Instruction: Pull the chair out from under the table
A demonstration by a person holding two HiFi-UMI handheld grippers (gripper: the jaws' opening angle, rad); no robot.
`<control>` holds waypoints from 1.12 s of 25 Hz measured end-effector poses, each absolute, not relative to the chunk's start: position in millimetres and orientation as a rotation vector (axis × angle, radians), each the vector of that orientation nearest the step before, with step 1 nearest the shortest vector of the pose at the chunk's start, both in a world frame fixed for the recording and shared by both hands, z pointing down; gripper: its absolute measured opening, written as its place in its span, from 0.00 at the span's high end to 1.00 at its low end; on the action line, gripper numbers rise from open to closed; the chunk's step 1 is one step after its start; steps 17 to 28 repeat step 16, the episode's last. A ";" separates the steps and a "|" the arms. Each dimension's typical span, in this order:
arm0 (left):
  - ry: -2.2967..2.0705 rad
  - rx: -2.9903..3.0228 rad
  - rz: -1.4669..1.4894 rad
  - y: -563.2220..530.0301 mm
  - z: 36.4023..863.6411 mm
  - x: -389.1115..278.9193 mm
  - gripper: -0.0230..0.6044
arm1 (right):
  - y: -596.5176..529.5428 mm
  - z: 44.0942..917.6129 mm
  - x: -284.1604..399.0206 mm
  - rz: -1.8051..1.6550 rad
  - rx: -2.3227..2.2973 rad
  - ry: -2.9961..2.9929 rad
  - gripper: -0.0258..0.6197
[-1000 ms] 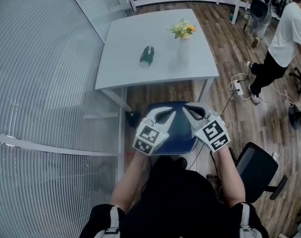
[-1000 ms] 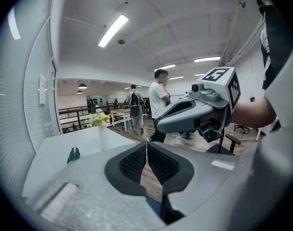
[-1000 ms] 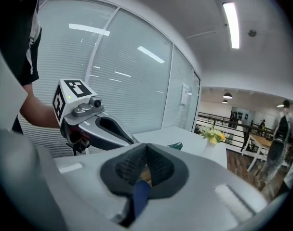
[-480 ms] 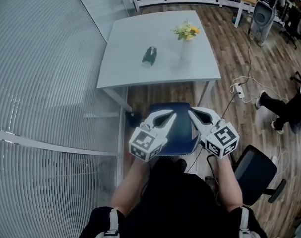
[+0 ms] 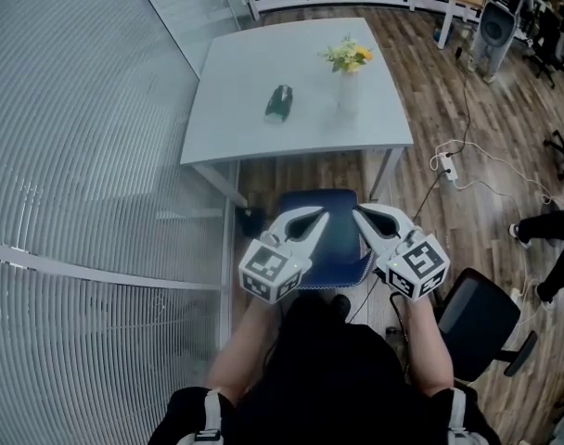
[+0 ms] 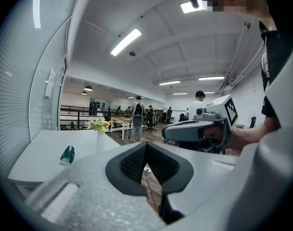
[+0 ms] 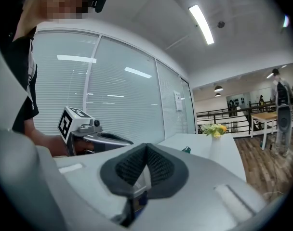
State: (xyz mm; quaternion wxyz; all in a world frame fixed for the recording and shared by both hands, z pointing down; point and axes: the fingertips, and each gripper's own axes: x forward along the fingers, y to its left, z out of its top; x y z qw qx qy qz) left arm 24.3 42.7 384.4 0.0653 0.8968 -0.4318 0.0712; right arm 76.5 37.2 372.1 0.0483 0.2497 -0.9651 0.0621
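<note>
Between the left tongs (image 5: 323, 214) and right tongs (image 5: 356, 213), both closed, sits the chair (image 5: 336, 248).

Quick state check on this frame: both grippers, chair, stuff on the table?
left gripper: shut, empty
right gripper: shut, empty
blue chair: out from under the table
vase: upright, holding flowers
green object: lying on the table

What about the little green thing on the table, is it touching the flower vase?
Apart. The head view shows the green thing lying on the table, with a bare stretch of tabletop between it and the flower vase.
</note>
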 end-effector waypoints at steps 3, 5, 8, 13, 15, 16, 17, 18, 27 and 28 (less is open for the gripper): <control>-1.301 2.706 0.227 44.5 385.2 24.9 0.95 | 39.4 371.6 75.8 0.188 0.756 -2.944 0.96; -1.301 2.700 0.226 45.6 385.0 25.5 0.95 | 40.3 373.2 75.5 0.183 0.751 -2.940 0.96; -1.316 2.700 0.223 45.7 385.1 22.3 0.95 | 40.1 377.9 73.6 0.178 0.747 -2.930 0.96; -1.313 2.697 0.223 45.9 386.7 19.0 0.95 | 40.6 379.2 70.6 0.167 0.731 -2.922 0.96; -1.315 2.698 0.217 45.3 386.0 18.6 0.95 | 41.0 378.1 69.6 0.159 0.718 -2.925 0.96; -1.317 2.700 0.213 44.9 385.5 18.4 0.95 | 41.3 377.5 69.2 0.155 0.712 -2.927 0.96; -1.317 2.700 0.213 44.9 385.5 18.4 0.95 | 41.3 377.5 69.2 0.155 0.712 -2.927 0.96; -1.317 2.700 0.213 44.9 385.5 18.4 0.95 | 41.3 377.5 69.2 0.155 0.712 -2.927 0.96; -1.317 2.700 0.213 44.9 385.5 18.4 0.95 | 41.3 377.5 69.2 0.155 0.712 -2.927 0.96; -1.317 2.700 0.213 44.9 385.5 18.4 0.95 | 41.3 377.5 69.2 0.155 0.712 -2.927 0.96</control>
